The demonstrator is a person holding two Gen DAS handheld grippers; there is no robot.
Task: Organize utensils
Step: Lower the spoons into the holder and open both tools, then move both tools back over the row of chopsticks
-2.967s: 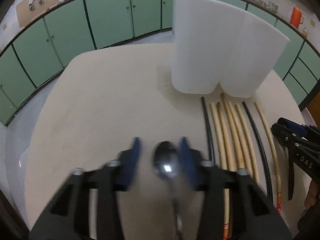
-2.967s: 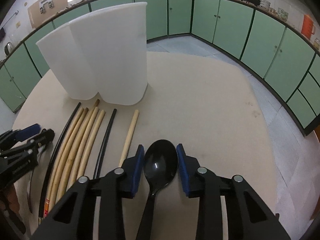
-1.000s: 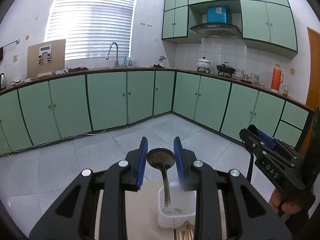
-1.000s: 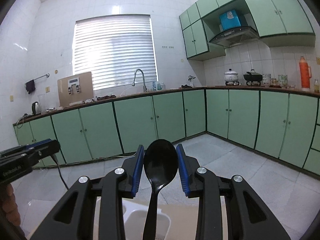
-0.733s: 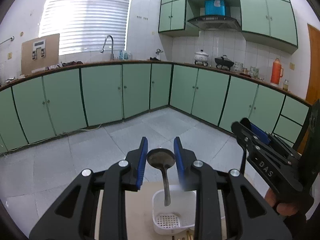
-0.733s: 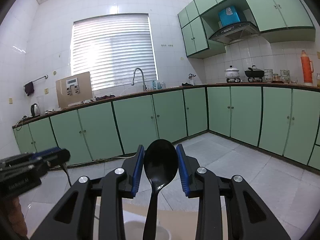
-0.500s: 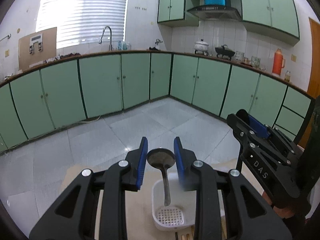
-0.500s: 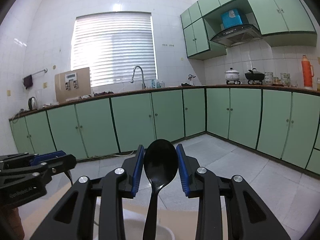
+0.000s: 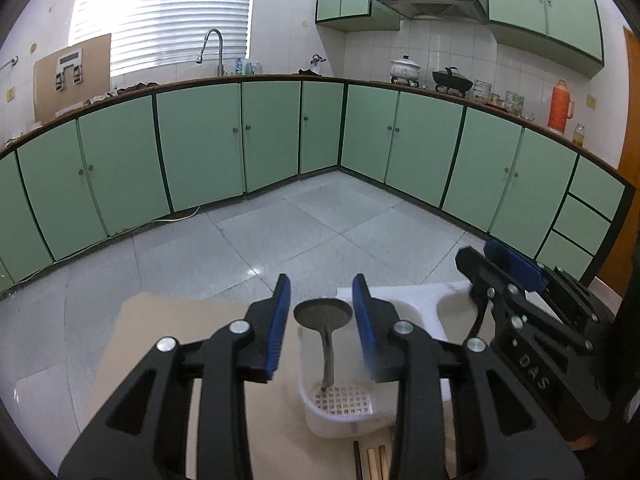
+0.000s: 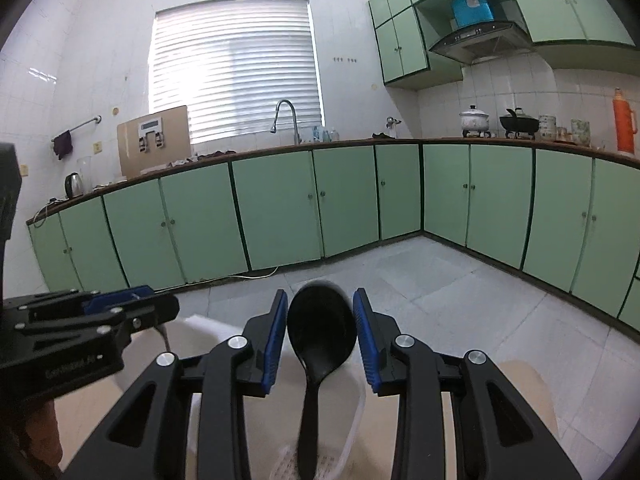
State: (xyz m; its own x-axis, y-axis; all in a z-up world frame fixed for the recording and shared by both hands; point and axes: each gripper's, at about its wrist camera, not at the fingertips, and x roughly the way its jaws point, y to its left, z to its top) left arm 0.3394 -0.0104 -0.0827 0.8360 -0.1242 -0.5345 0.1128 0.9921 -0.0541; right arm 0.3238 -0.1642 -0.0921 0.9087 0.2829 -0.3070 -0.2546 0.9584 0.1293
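Observation:
My left gripper (image 9: 322, 316) has its jaws spread, and a metal spoon (image 9: 325, 326) stands between them, bowl up, its handle reaching down to the perforated floor of the white utensil holder (image 9: 340, 402). The fingers do not touch the spoon. My right gripper (image 10: 320, 330) is likewise spread around a black plastic spoon (image 10: 318, 344), whose blurred handle points down into the holder's other compartment (image 10: 352, 412). Each gripper shows in the other's view, the right gripper (image 9: 528, 312) at right and the left gripper (image 10: 80, 328) at left.
The holder stands on a beige table (image 9: 168, 344). Chopstick ends (image 9: 374, 460) lie on the table in front of the holder. Green kitchen cabinets (image 9: 200, 144) and a tiled floor (image 9: 280, 232) lie beyond the table.
Both grippers tilted down toward the holder and came closer together. Both sets of jaws have widened, and the black spoon is blurred and sits lower between the right fingers.

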